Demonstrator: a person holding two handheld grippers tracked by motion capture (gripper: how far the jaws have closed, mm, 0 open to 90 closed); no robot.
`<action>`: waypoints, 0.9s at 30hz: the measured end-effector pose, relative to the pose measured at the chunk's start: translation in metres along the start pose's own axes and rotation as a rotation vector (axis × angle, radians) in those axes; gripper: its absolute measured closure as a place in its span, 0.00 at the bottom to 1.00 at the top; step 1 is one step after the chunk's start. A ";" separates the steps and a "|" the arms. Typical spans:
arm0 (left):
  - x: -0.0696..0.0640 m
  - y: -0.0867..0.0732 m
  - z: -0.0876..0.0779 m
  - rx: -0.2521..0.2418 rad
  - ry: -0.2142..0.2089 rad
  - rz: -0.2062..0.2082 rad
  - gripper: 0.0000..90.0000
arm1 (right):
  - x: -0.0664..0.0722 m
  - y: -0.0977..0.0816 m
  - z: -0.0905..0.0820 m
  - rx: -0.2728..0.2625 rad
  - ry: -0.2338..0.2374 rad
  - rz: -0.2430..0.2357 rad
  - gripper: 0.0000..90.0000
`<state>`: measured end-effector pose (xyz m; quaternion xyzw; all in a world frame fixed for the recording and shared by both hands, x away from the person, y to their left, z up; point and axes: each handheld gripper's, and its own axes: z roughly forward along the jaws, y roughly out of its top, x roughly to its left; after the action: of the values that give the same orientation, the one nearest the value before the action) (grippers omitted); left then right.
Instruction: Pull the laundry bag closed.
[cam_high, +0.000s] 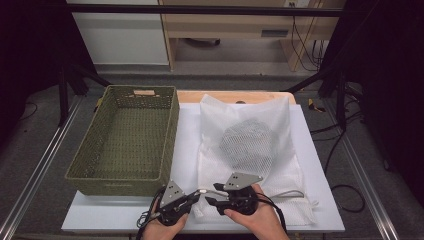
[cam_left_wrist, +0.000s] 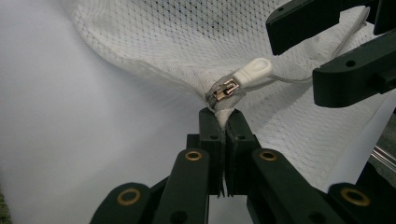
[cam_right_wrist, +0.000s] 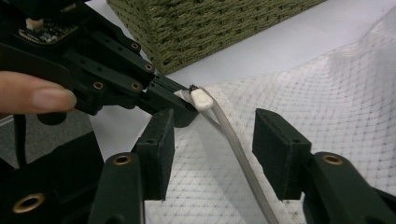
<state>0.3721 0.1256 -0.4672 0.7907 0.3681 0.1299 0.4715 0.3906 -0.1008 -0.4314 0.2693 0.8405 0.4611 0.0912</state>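
Observation:
A white mesh laundry bag (cam_high: 250, 120) lies on the white table top (cam_high: 189, 135) with a grey garment (cam_high: 247, 142) inside it. My left gripper (cam_left_wrist: 226, 119) is shut on the bag's near corner, just below the metal zipper slider (cam_left_wrist: 226, 89). A white pull tab (cam_left_wrist: 254, 71) with a cord sticks out from the slider. My right gripper (cam_right_wrist: 217, 144) stands open around that cord (cam_right_wrist: 238, 149), and its pads are clear of it on both sides. The pull tab (cam_right_wrist: 201, 99) lies just beyond its jaws, against the left gripper (cam_right_wrist: 182, 105). In the high view the left gripper (cam_high: 196, 196) and the right gripper (cam_high: 212, 194) nearly meet tip to tip.
An olive woven basket (cam_high: 172, 135) stands empty at the left of the table top, close to both grippers. The table's front edge runs just under the hands. Black frame poles and cables stand at the sides and back.

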 end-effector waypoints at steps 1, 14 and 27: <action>0.000 0.000 0.000 0.000 0.001 0.002 0.97 | 0.000 0.000 0.001 -0.003 0.009 0.006 0.58; -0.002 0.000 0.000 -0.001 0.010 0.018 0.97 | 0.000 0.003 0.007 -0.016 0.048 0.059 0.61; -0.003 0.000 -0.001 -0.021 0.013 0.031 0.97 | -0.004 0.005 0.010 -0.074 0.133 0.206 0.64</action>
<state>0.3695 0.1244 -0.4657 0.7906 0.3573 0.1463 0.4753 0.3993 -0.0938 -0.4334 0.3195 0.7950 0.5156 -0.0028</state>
